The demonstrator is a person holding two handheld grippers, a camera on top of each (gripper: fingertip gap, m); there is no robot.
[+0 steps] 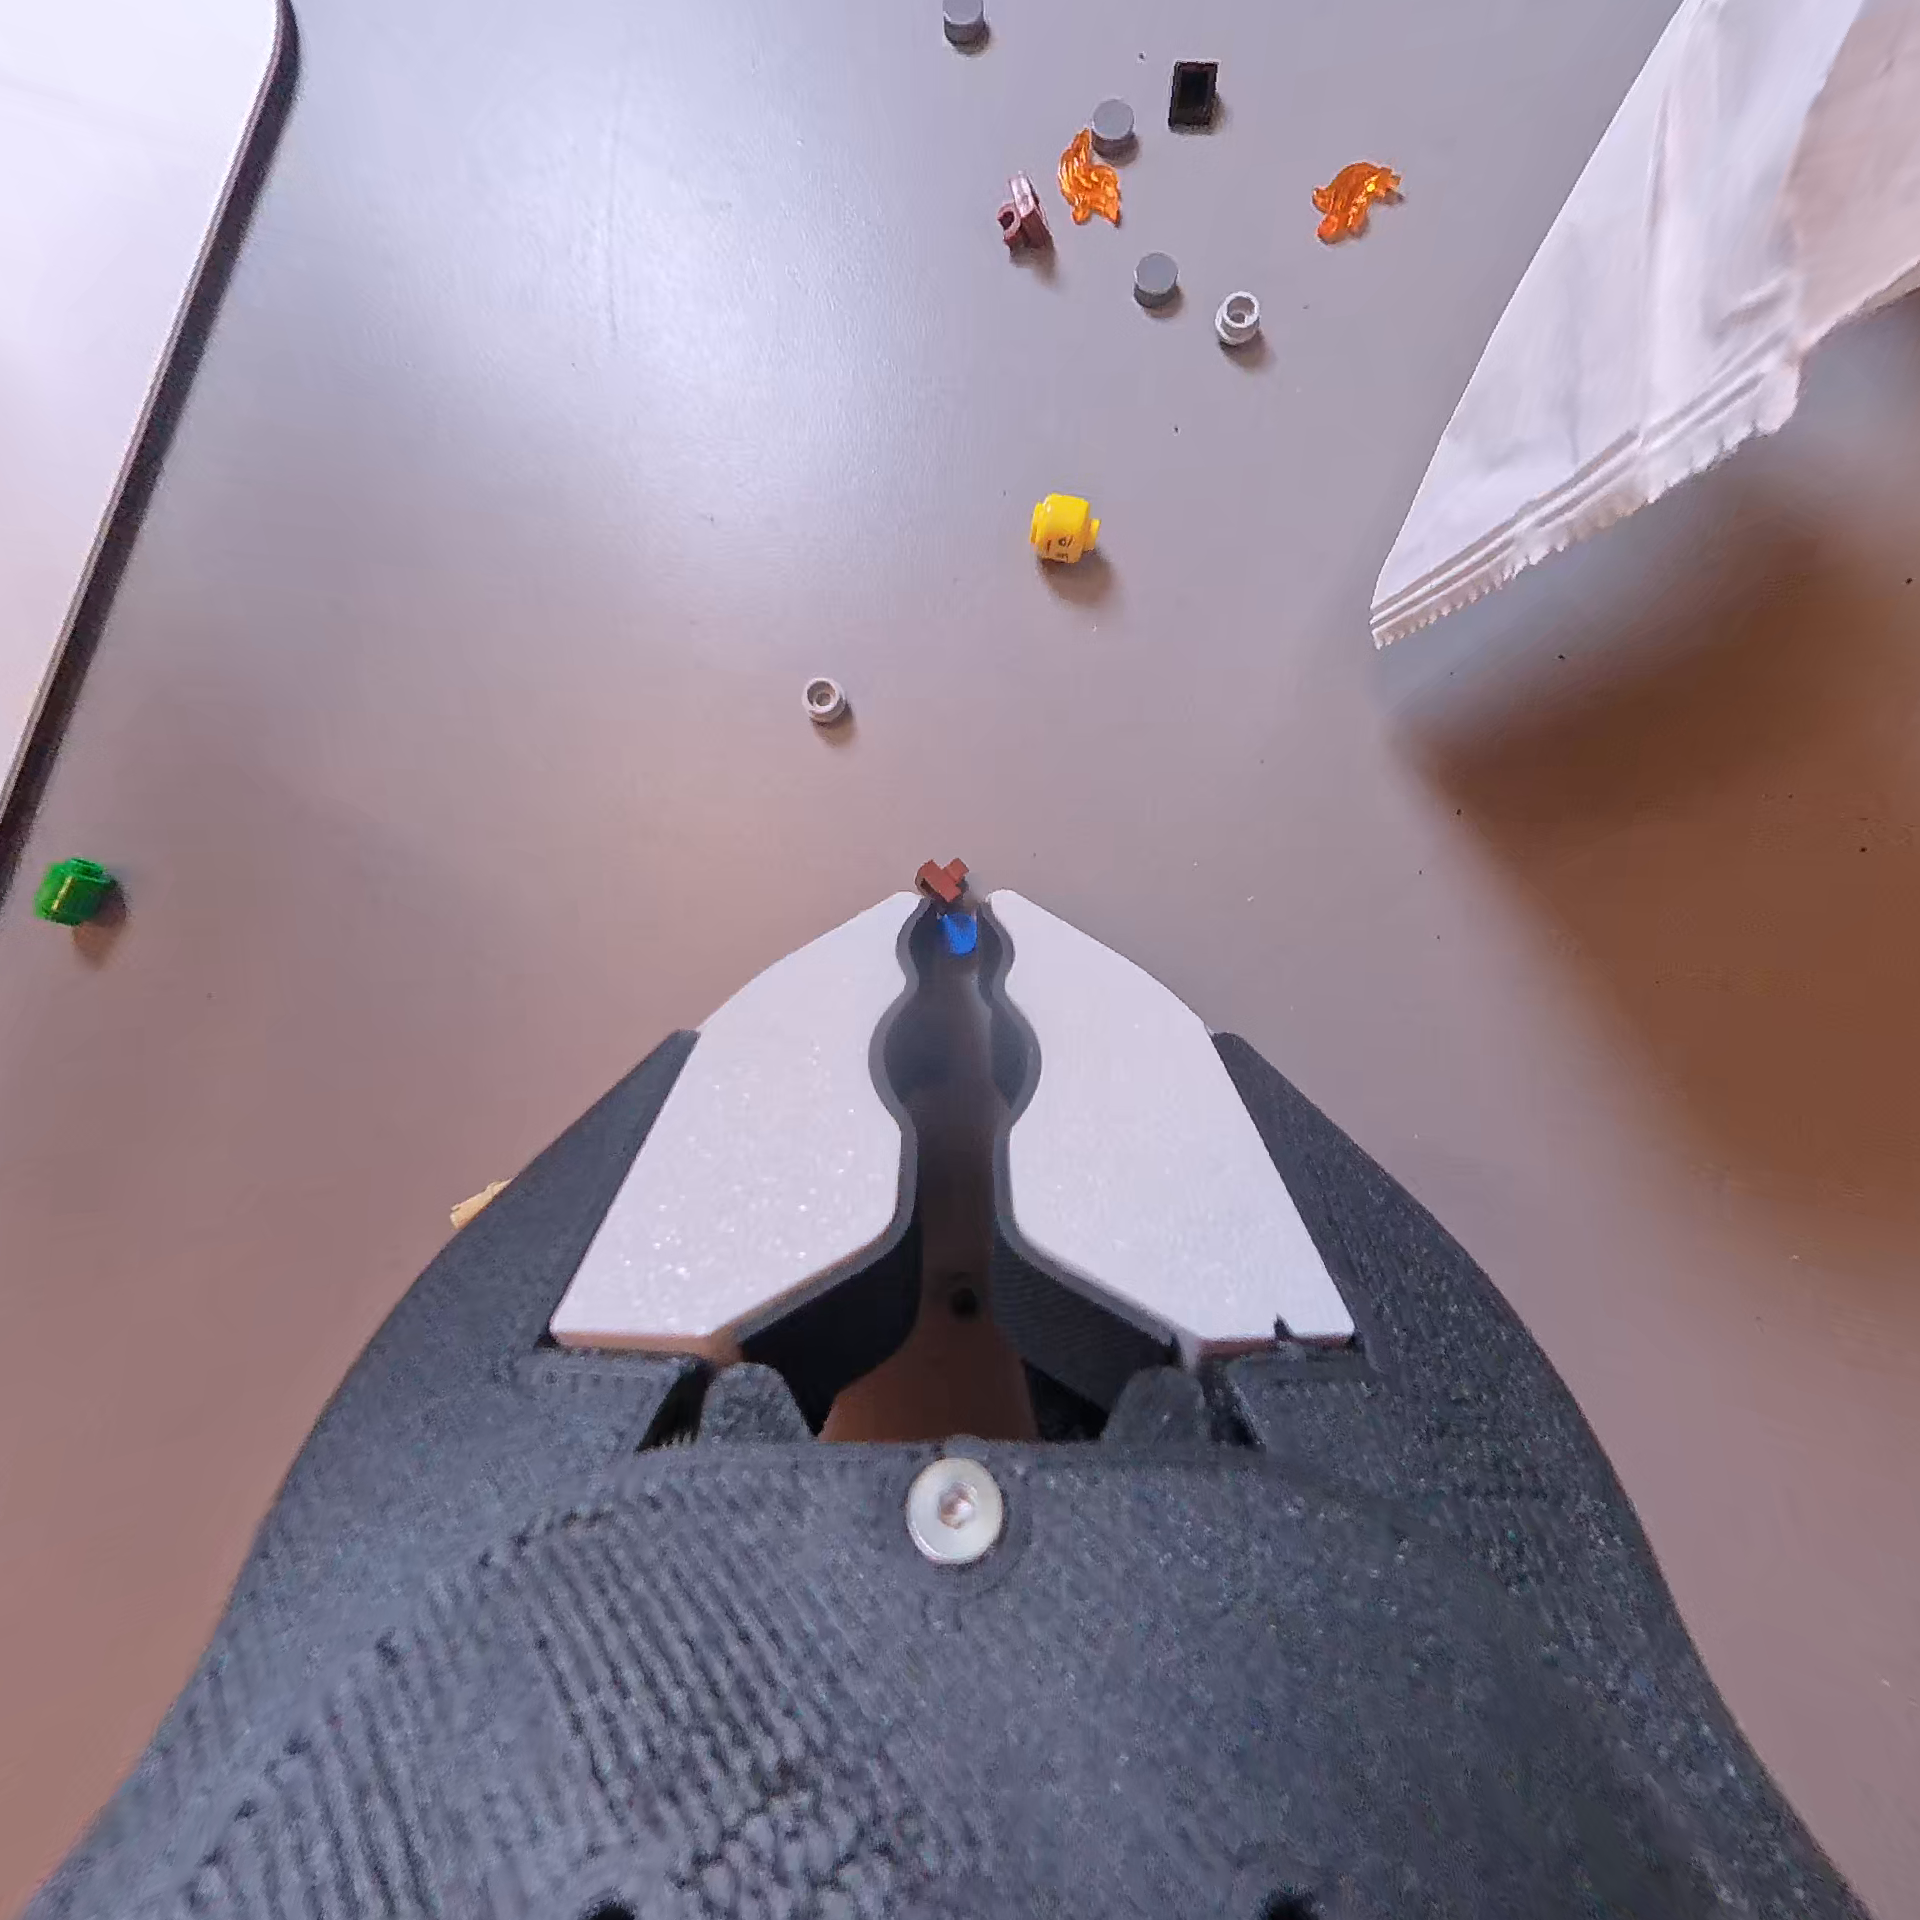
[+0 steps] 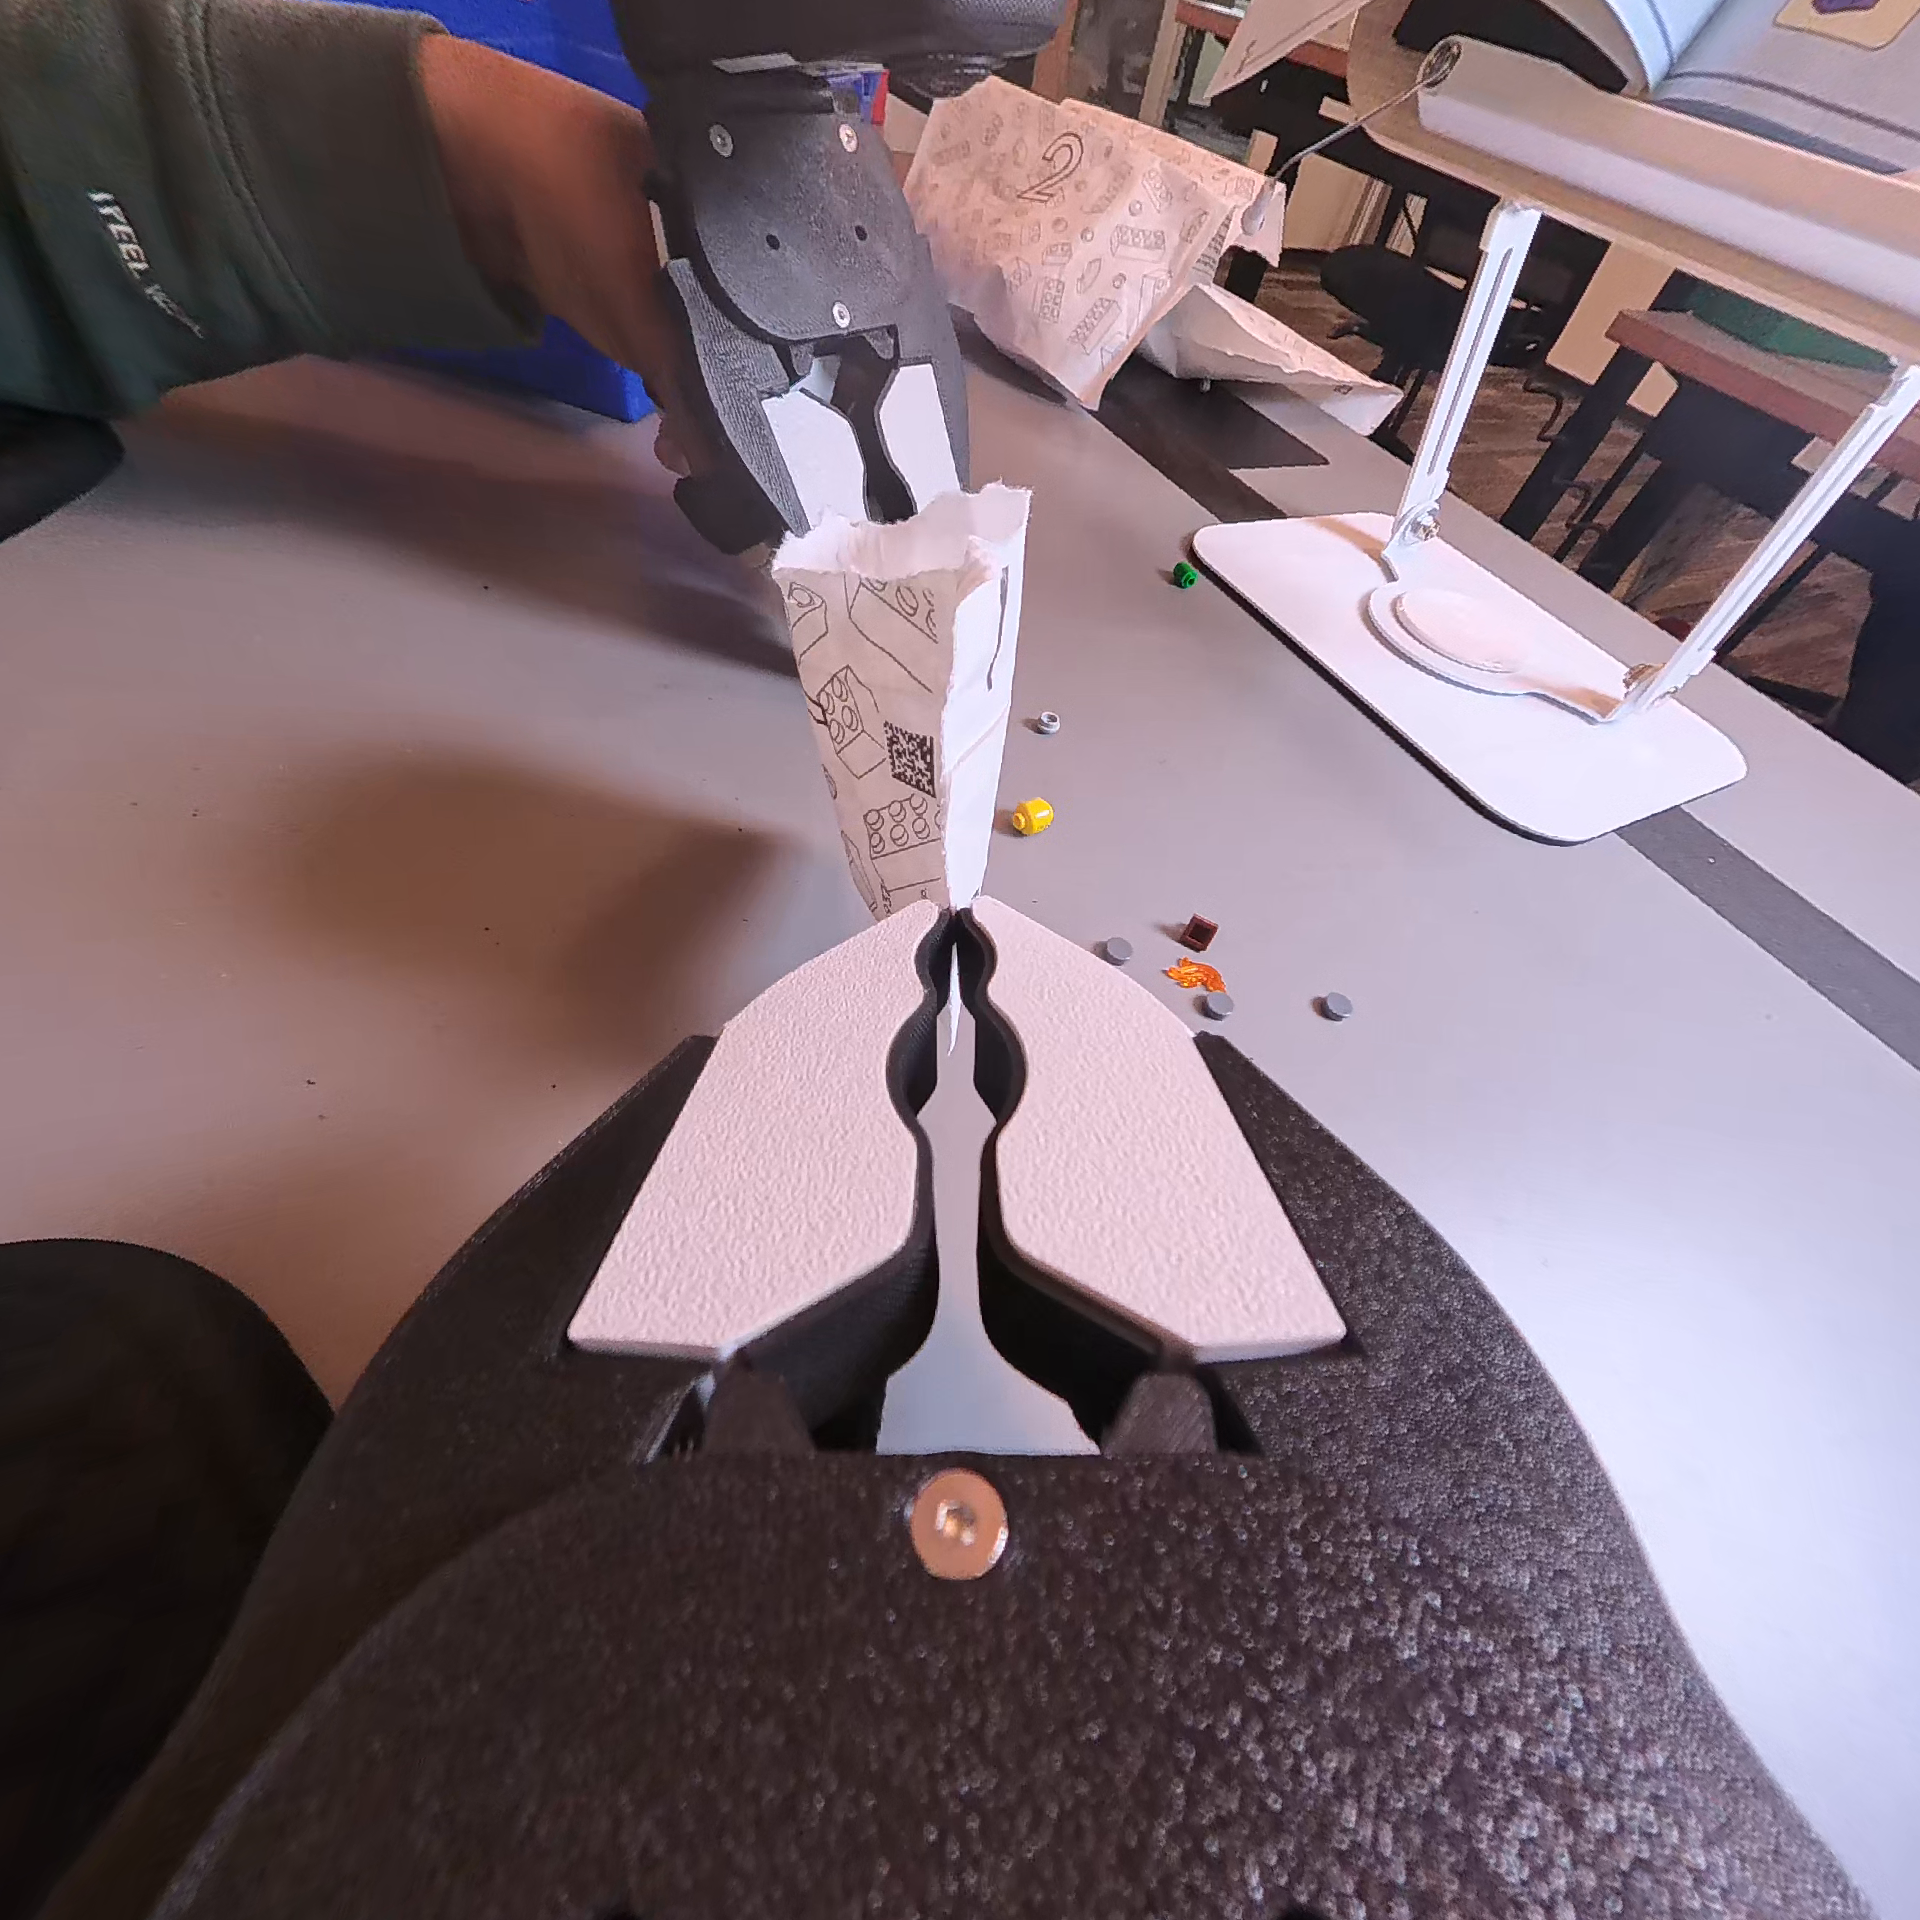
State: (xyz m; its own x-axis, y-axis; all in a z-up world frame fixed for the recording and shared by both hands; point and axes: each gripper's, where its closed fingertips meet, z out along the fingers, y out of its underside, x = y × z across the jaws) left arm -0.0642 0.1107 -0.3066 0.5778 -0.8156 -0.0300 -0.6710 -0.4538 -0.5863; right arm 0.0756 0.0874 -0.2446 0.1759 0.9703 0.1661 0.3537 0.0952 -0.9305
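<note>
In the left wrist view my left gripper [image 1: 956, 904] is nearly closed over the grey table [image 1: 520, 520]. Its tips are shut on a small piece, blue [image 1: 958, 933] between the pads and reddish-brown [image 1: 943, 881] sticking out in front. My right gripper [image 2: 958, 920] is shut on the lower edge of a white printed paper bag [image 2: 894, 707] and holds it upright with its torn mouth up. The bag also shows at the right of the left wrist view [image 1: 1662, 312]. In the right wrist view the left gripper's fingers [image 2: 810, 447] stand just behind the bag's mouth, their tips hidden by the rim.
Small pieces lie scattered on the table: a yellow head [image 1: 1062, 528], orange flame pieces [image 1: 1089, 179], grey round tiles [image 1: 1156, 278], a brown clip [image 1: 1027, 216], a green stud [image 1: 73, 891]. A white stand's base [image 2: 1455, 665] lies right. Another paper bag [image 2: 1081, 218] lies behind. A person's sleeve [image 2: 208, 187] is at the upper left.
</note>
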